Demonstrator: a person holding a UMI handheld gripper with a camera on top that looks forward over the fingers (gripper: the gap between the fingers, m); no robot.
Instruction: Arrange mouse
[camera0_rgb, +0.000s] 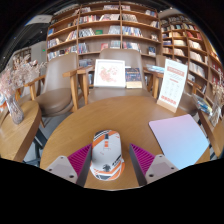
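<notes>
White mouse, one, between the open tool's two fingers, unclamped, one mousepad beside.

White-and-orange mouse between the tongs, gap either side, resting on round wooden bench. Grey mouse pad beside; bookshelves beyond.

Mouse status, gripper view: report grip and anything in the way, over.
Gripper open. Mouse sits on round wooden table between the fingers, not gripped. Mouse pad ahead to one side, bare. Nothing blocking.

Pale grey claw, magenta inner pads
</notes>
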